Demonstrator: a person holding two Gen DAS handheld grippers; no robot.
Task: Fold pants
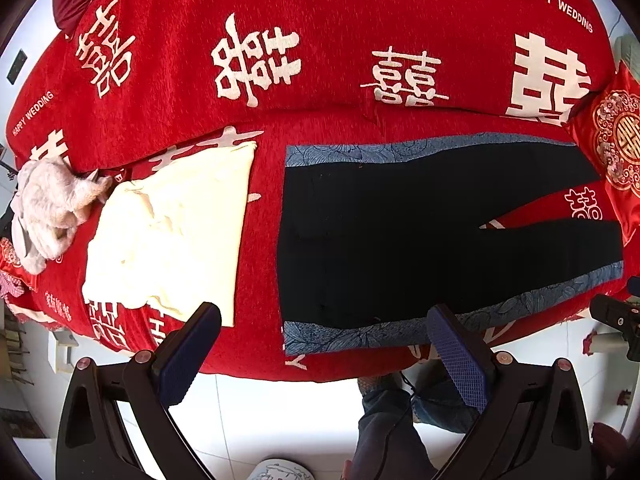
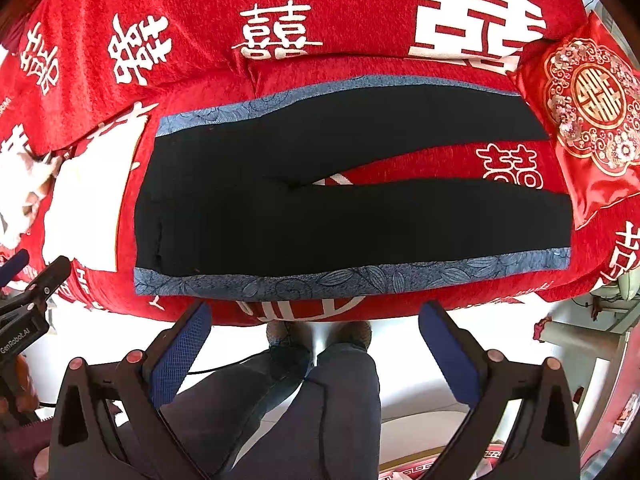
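Left wrist view. My left gripper (image 1: 320, 348) hangs over the sofa's front edge, jaws wide apart and holding nothing. The black pants (image 1: 400, 236) lie flat on the red sofa cover (image 1: 340, 40), waistband toward the left, both legs running right in a narrow V. A blue leaf-printed stripe (image 1: 520, 304) runs down each outer seam. Left of the waistband sits a folded cream cloth (image 1: 172, 236), with a pale plush toy (image 1: 48, 208) beyond it (neither belongs to the task).

Right wrist view. My right gripper (image 2: 316, 340) is likewise apart and empty, short of the near stripe (image 2: 360, 278). The pants (image 2: 320, 224) reach nearly to the embroidered satin cushion (image 2: 592, 120), whose sheen contrasts with the nubbly chenille-like cover. The person's jeans-clad legs (image 2: 304, 400) stand just below.

Risk, as I judge it: the cover looks loose and textured, so a deep pinch could catch it along with the pants and drag it up. The fabric appears thin and limp; lifting one leg unevenly could skew the seams.
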